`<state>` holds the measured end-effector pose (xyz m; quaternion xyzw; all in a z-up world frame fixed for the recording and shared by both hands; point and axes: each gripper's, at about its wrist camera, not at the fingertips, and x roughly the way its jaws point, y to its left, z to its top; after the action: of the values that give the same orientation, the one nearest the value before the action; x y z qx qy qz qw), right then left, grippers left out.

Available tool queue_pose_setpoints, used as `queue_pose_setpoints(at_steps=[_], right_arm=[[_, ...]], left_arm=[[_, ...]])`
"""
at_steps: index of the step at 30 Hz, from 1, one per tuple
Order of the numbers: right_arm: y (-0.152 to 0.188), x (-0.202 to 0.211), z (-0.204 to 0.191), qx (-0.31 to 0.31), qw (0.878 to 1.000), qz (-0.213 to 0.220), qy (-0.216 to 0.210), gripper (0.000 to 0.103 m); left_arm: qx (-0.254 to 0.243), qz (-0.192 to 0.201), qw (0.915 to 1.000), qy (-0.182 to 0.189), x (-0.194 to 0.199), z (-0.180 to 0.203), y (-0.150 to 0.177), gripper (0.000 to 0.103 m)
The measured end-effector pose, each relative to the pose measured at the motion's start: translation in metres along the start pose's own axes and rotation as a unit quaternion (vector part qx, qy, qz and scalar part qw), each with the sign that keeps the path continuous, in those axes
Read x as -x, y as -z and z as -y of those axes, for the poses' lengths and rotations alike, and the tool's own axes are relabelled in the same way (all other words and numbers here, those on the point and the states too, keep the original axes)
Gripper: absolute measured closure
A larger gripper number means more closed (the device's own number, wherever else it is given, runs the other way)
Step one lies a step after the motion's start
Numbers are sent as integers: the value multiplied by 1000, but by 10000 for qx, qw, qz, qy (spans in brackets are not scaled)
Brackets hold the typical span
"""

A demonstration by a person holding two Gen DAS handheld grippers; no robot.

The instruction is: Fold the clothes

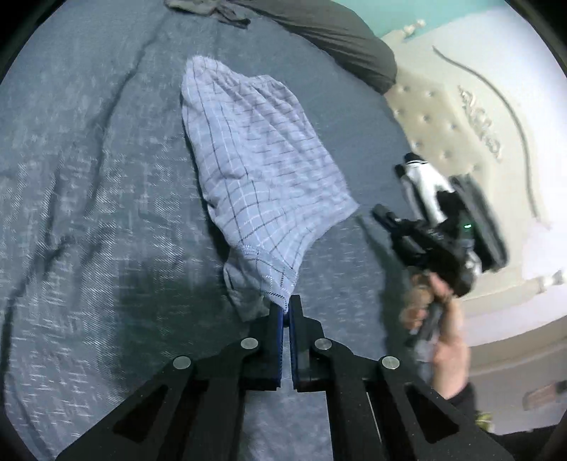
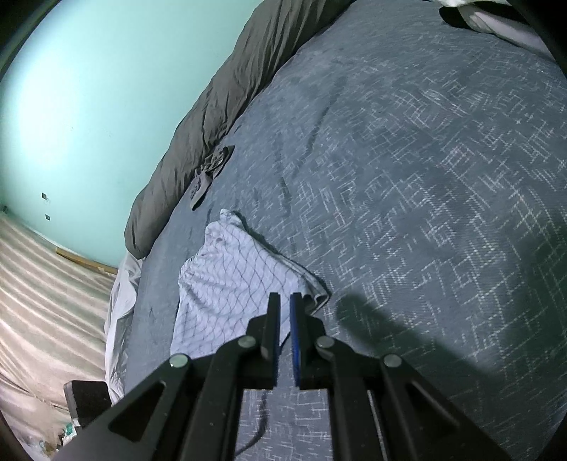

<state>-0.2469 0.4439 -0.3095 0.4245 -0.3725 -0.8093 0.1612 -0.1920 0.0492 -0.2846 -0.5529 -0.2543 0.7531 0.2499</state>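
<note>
A light blue checked garment (image 1: 255, 159) lies rumpled on the blue-grey bedspread (image 1: 88, 177). My left gripper (image 1: 287, 305) is shut on the garment's near hemmed corner, which is lifted off the bed. To the right, a hand (image 1: 446, 347) holds my right gripper (image 1: 379, 212) just off the garment's right edge. In the right wrist view the same garment (image 2: 230, 280) lies beyond my right gripper (image 2: 285, 301). Its jaws stand almost together, and I see no cloth pinched between them.
A dark grey duvet (image 1: 336, 32) is rolled along the bed's far side (image 2: 212, 106), with a small dark garment (image 2: 209, 170) beside it. A beige tufted bed panel (image 1: 443, 117) is at the right. The teal wall (image 2: 71, 88) and striped floor (image 2: 42, 283) lie past the bed's edge.
</note>
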Motion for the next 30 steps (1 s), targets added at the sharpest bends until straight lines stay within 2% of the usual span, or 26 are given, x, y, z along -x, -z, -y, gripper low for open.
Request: queue_pose_setpoints(at_steps=[3,7,13,14,17,23,27,30], right_arm=[[2,-3,-2,28,10000,-32,1,97],[3,-5,-5,80,10000,-53,15,97],[3,-12,-7,110,9998,-136,2,97],[4,-13,-8,117,9998,-152,1,97],[5,-13,-9,127,9998,-153,-14,97],[5,-13,-11,126,9998,-143,-21,97],[7,-18,-16,233,9995,-210,10,97],[8,-22,-18,278,9993,-261,27,97]], left_arm=[[217,-326,9991,167,-12,-13,0,100],[566,-567,9966,165,-27,-34,3,100],[433,-646,9961,-426,-28,-35,5,97],[375,-631,9961,-497,-25,-32,4,93],[167,-572,9959,-682,-12,-20,2,68],[-240,-128,9947,-987,5,-3,-16,67],[-227,132,9928,-1170,-6,-2,-31,67],[-394,283,9889,-1407,-15,-2,-36,67]])
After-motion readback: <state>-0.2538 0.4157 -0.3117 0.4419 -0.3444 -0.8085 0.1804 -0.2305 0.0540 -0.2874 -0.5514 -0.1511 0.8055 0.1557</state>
